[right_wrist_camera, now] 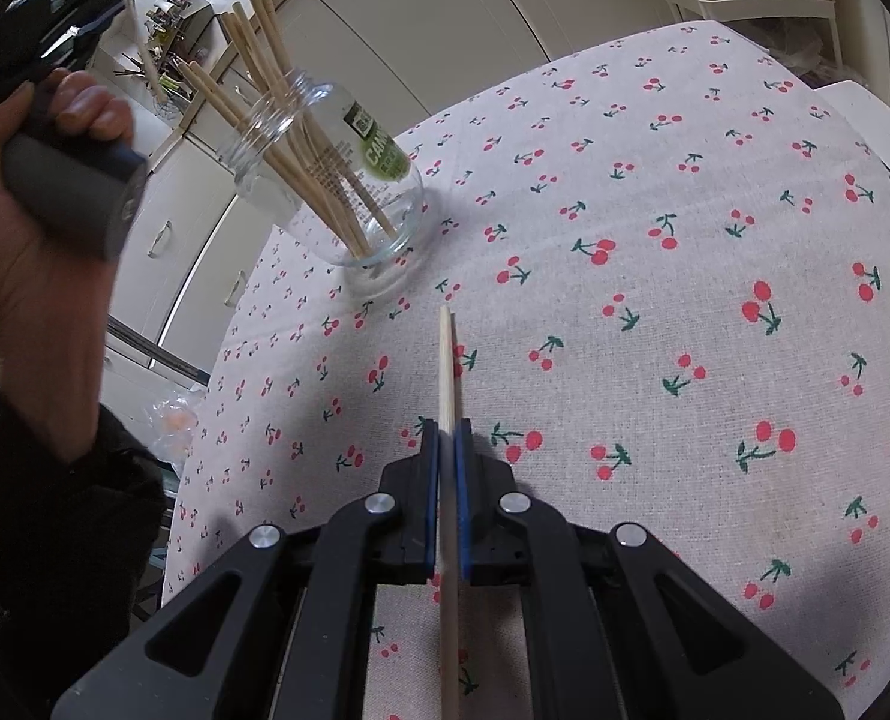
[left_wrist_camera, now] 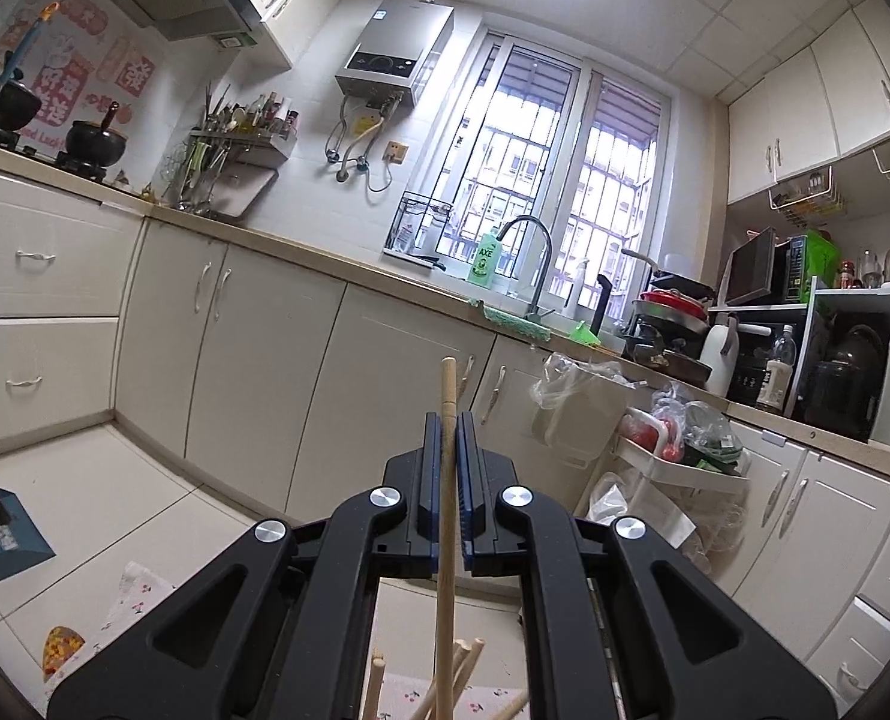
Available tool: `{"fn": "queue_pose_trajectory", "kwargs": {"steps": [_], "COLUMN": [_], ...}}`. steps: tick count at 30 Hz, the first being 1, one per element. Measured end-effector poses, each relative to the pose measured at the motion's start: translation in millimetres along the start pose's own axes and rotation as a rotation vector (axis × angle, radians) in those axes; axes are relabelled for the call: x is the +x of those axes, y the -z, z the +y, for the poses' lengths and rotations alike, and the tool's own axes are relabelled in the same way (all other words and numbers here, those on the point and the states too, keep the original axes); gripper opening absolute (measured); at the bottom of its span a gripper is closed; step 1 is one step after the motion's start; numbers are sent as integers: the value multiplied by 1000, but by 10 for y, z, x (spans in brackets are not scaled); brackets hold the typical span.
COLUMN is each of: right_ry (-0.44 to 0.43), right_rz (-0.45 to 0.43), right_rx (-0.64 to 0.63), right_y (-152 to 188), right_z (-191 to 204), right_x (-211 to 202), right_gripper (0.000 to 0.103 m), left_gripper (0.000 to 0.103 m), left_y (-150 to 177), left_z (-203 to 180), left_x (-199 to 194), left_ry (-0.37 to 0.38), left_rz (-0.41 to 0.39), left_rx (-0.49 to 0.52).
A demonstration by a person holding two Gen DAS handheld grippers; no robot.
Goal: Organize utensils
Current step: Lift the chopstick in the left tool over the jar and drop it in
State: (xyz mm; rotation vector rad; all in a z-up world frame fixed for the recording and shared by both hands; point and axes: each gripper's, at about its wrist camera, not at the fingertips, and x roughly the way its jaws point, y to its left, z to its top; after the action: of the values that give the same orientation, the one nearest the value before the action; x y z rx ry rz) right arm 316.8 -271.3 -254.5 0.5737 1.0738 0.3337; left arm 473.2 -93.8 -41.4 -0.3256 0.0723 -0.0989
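Note:
My left gripper (left_wrist_camera: 448,420) is shut on a wooden chopstick (left_wrist_camera: 448,396) and points up at the kitchen wall; several chopstick ends (left_wrist_camera: 466,663) show below it. In the right wrist view the left gripper (right_wrist_camera: 112,0) is held high at the upper left, above a clear glass jar (right_wrist_camera: 331,180) with several chopsticks (right_wrist_camera: 277,102) in it. My right gripper (right_wrist_camera: 445,429) is shut on another wooden chopstick (right_wrist_camera: 446,360), low over the cherry-print tablecloth (right_wrist_camera: 685,300), in front of the jar.
Kitchen cabinets (left_wrist_camera: 253,348), a counter with a sink tap (left_wrist_camera: 535,264) and a window (left_wrist_camera: 565,180) lie ahead of the left gripper. A white cart with bags (left_wrist_camera: 679,450) stands to the right. The table edge (right_wrist_camera: 217,372) runs along the left.

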Motion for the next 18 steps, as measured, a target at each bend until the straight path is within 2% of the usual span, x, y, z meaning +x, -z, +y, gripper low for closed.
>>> {"fn": "queue_pose_trajectory", "kwargs": {"steps": [12,18], "right_ry": [-6,3], "right_rz": [2,5], "right_rx": [9,-6], "right_y": [2,-1], "right_z": [-16,11], "right_x": [-1,3], "right_gripper": [6,6], "left_gripper": [5,5], "left_y": [310,499], "left_z": [-16,-60], "left_x": [128,72], "left_ry": [-34,-18], "left_rz": [-36,-12], "left_rx": [85,145]}}
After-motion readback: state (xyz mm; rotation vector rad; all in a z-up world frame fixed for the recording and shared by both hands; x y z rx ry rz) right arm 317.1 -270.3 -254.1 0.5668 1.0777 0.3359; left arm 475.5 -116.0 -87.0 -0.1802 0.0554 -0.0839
